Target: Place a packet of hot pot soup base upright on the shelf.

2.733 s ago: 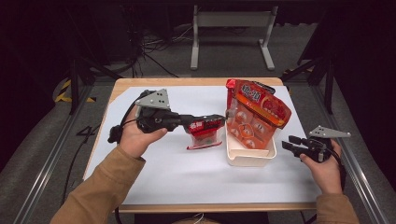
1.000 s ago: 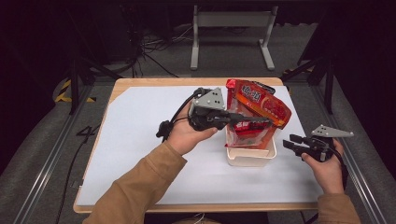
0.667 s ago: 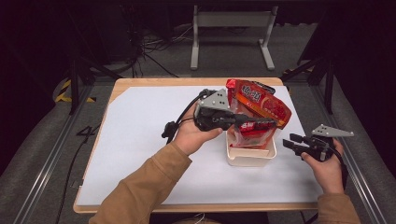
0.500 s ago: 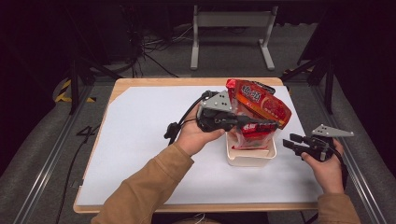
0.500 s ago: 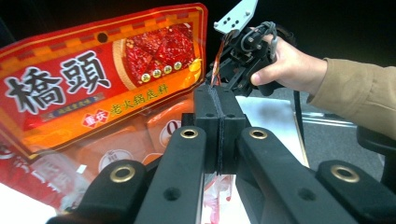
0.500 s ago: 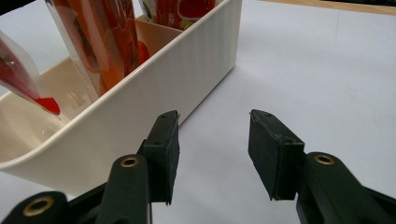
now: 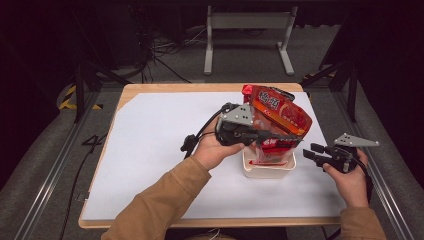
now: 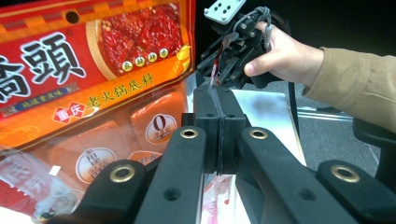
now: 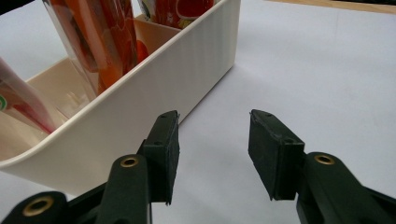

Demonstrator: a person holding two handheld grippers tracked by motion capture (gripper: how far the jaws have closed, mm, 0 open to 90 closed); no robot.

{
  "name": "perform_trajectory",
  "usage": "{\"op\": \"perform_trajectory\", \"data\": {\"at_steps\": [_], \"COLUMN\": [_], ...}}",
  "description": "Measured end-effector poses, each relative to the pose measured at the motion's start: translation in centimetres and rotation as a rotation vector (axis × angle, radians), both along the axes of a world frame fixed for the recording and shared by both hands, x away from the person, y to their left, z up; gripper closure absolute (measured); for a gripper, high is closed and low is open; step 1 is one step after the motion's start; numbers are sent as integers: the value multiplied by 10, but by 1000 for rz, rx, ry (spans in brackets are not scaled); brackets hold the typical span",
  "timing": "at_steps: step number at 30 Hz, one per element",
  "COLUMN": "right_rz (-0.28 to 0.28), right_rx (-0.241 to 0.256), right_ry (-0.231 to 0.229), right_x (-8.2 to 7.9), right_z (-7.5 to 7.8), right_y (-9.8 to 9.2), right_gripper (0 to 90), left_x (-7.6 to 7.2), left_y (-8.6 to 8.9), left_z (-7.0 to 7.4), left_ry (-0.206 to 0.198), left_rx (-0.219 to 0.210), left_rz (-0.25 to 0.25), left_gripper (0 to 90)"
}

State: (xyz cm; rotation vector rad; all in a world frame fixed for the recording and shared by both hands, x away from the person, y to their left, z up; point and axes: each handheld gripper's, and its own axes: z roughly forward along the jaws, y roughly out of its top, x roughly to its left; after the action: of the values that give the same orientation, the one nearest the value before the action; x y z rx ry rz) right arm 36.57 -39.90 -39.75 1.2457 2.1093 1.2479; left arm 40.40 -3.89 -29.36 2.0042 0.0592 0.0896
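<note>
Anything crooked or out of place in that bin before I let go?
Yes: the big red pouch leans tilted at the back of the white bin, sticking well above its rim. The left gripper holds a smaller packet over the bin. No spill or damage visible.

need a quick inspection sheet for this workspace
surface: wooden table under a white sheet
job's things: small red pouch over the cream bin; big red packet leaning in it
clutter: nothing seen
grippers: left gripper shut on the pouch; right gripper open beside the bin, holding nothing
cables: black cable trailing from the left gripper
surroundings: dark floor, metal stand behind the table
</note>
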Motion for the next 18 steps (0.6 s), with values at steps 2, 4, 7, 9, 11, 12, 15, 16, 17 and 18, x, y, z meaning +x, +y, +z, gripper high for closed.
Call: {"op": "perform_trajectory", "data": {"at_steps": [2, 4, 7, 9, 11, 12, 15, 16, 17, 18], "right_rz": [1, 2, 7, 9, 9, 10, 7, 7, 7, 9], "right_rx": [0, 0, 0, -1, -1, 1, 2, 2, 2, 1], "right_ry": [0, 1, 2, -1, -1, 0, 1, 1, 1, 1], "right_x": [0, 0, 0, 0, 0, 0, 0, 0, 0, 0], "right_z": [0, 0, 0, 0, 0, 0, 0, 0, 0, 0], "right_y": [0, 0, 0, 1, 1, 1, 0, 0, 0, 0], "right_gripper": [532, 532, 531, 531, 531, 530, 530, 530, 530, 529], "left_x": [0, 1, 2, 3, 4, 4, 5, 5, 5, 5], "left_y": [-1, -1, -2, -3, -3, -3, -5, -5, -5, -6], "left_z": [-2, -5, -9, -12, -15, -15, -18, -19, -20, -21], "left_ry": [5, 11, 26, 33, 30, 33, 37, 42, 43, 45], "left_rx": [3, 4, 3, 5, 12, 15, 11, 13, 16, 17], "left_rz": [-5, -5, -2, -3, -12, -8, -11, -12, -14, -13], "left_gripper": [900, 900, 900, 900, 900, 900, 900, 900, 900, 900]}}
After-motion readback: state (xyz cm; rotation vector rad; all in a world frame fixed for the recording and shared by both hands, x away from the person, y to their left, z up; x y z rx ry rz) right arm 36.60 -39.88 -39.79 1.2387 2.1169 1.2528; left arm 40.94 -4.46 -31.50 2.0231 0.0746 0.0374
